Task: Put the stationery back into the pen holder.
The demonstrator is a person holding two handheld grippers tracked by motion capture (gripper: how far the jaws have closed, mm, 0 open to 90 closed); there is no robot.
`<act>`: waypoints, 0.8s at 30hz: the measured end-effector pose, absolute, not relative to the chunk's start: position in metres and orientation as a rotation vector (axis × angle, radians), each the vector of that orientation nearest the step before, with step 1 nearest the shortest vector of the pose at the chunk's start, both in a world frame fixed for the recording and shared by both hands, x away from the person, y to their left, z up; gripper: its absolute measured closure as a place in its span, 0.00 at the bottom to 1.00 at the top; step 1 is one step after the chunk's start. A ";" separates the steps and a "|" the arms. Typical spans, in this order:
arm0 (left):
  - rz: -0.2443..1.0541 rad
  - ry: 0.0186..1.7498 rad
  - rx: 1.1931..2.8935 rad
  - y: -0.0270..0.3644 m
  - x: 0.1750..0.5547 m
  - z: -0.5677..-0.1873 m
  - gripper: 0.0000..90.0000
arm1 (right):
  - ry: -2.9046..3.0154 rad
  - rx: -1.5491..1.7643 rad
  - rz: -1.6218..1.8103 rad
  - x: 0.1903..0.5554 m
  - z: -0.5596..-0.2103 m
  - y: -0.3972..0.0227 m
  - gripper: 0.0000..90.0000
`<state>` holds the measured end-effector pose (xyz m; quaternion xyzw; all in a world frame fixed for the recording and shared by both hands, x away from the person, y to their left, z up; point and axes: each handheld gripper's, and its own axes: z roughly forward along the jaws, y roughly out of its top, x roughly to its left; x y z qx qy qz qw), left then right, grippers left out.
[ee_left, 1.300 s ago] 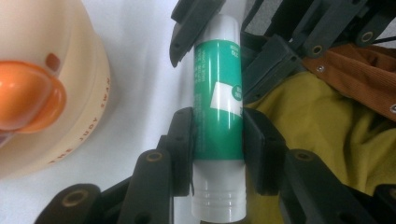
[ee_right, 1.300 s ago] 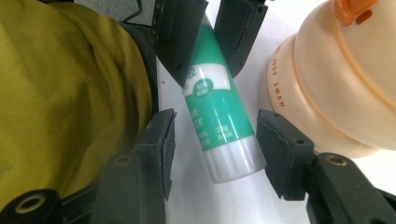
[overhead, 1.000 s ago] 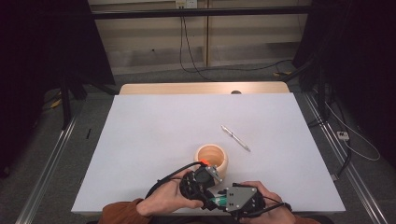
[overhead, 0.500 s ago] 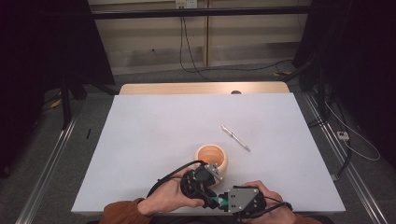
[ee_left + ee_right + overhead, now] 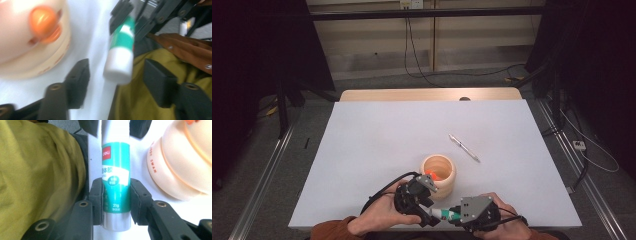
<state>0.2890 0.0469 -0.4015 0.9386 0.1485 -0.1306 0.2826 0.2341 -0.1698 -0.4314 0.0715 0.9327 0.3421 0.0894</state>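
A green-and-white glue stick (image 5: 115, 160) lies level between the two grippers at the table's near edge (image 5: 444, 214). My right gripper (image 5: 116, 192) is shut on its green body, pads pressing both sides. My left gripper (image 5: 118, 75) has just been opening. Its jaws stand apart on either side of the stick's white end (image 5: 118, 67) without touching it. In the high view the left gripper (image 5: 428, 212) is held beside a round peach cup (image 5: 439, 172), and the right gripper (image 5: 457, 215) faces it from the right.
An orange object (image 5: 432, 175) sits inside the cup and also shows in the left gripper view (image 5: 43, 21). A silver pen (image 5: 464, 148) lies on the white table (image 5: 377, 145) beyond the cup. The person's yellow-green clothing (image 5: 37, 170) is close below the grippers.
Both hands stay at the near edge by the cup, and the grippers have drawn slightly closer together. The cup and pen have not moved.
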 end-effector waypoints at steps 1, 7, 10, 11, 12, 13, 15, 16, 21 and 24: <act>-0.339 0.374 2.537 0.050 0.289 -0.401 0.39 | 2.772 0.225 1.020 0.235 -0.432 -0.171 0.74; -0.286 0.444 2.489 0.068 0.293 -0.408 0.26 | 2.769 0.322 1.081 0.241 -0.431 -0.179 0.74; -0.246 0.471 2.490 0.075 0.298 -0.411 0.22 | 2.759 0.367 1.127 0.243 -0.430 -0.184 0.74; -0.231 0.474 2.491 0.078 0.300 -0.412 0.22 | 2.757 0.380 1.137 0.244 -0.430 -0.185 0.74; -0.227 0.476 2.484 0.079 0.301 -0.413 0.21 | 2.755 0.405 1.158 0.245 -0.429 -0.186 0.74; -0.201 0.488 2.490 0.081 0.302 -0.413 0.19 | 2.750 0.419 1.172 0.246 -0.429 -0.188 0.74; -0.191 0.497 2.471 0.084 0.303 -0.416 0.18 | 2.740 0.458 1.210 0.248 -0.428 -0.191 0.74; -0.169 0.504 2.466 0.087 0.304 -0.417 0.17 | 2.737 0.468 1.221 0.248 -0.427 -0.192 0.74; -0.104 0.540 2.433 0.099 0.308 -0.420 0.13 | 2.694 0.553 1.316 0.251 -0.424 -0.200 0.74; -0.091 0.562 2.399 0.106 0.311 -0.421 0.11 | 2.662 0.601 1.377 0.253 -0.421 -0.204 0.74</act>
